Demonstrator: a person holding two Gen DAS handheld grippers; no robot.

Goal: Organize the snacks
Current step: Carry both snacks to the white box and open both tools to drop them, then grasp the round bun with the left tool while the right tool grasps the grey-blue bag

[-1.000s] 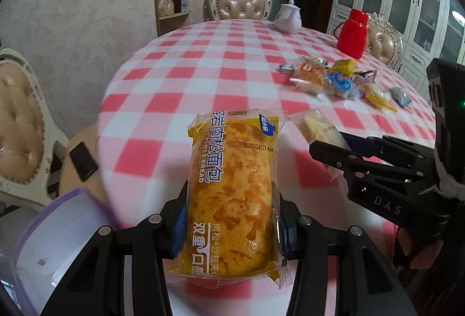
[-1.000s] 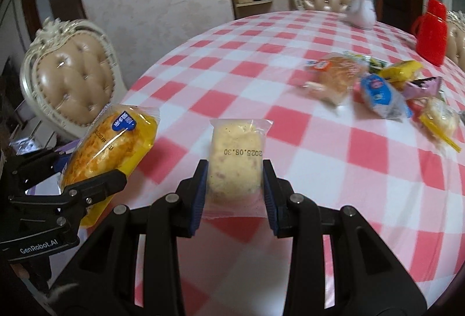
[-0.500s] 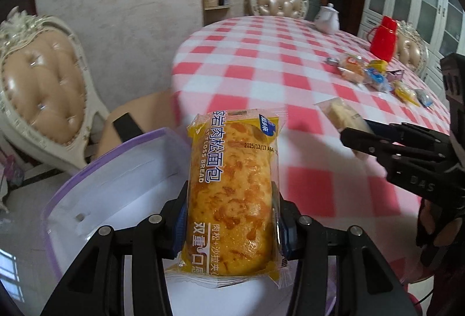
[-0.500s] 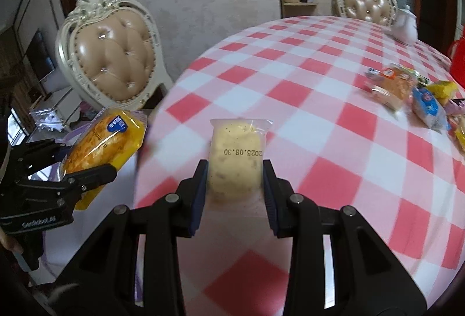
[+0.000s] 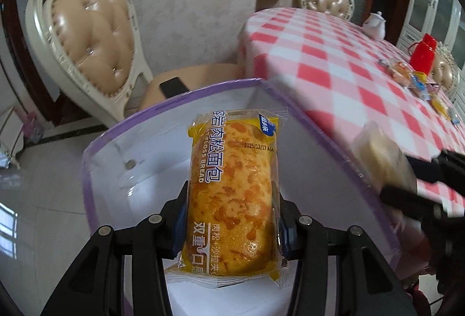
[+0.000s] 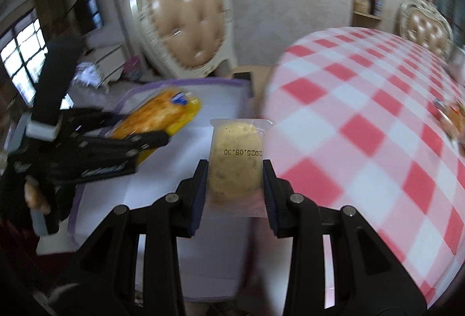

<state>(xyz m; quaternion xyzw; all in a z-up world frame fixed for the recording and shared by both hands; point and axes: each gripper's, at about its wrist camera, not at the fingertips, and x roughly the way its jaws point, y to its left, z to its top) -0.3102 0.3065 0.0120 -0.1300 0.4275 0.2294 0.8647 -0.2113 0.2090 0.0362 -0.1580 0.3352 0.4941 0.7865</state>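
— Two packets in the air, one in each gripper. See the left gripper [image 5: 231, 224]? Its jaws are clamped on the sides of the yellow floss bread packet [image 5: 232, 188].

— And under it?

— That white bin with the purple rim [image 5: 87, 159], sitting beside the round table with the red-and-white checked cloth [image 5: 334, 60]. The bread hangs over the bin's open mouth, not touching it.

— The other one?

— The right gripper [image 6: 235, 185] has its jaws pressed on a small clear-wrapped pale bun [image 6: 235, 165], date stamp facing up. It's over the bin too, near the table's edge.

— More snacks anywhere?

— A little heap of wrapped snacks [image 5: 415, 80] far across the table, by the red jug [image 5: 423, 54]. A cream tufted chair [image 5: 87, 34] stands behind the bin.
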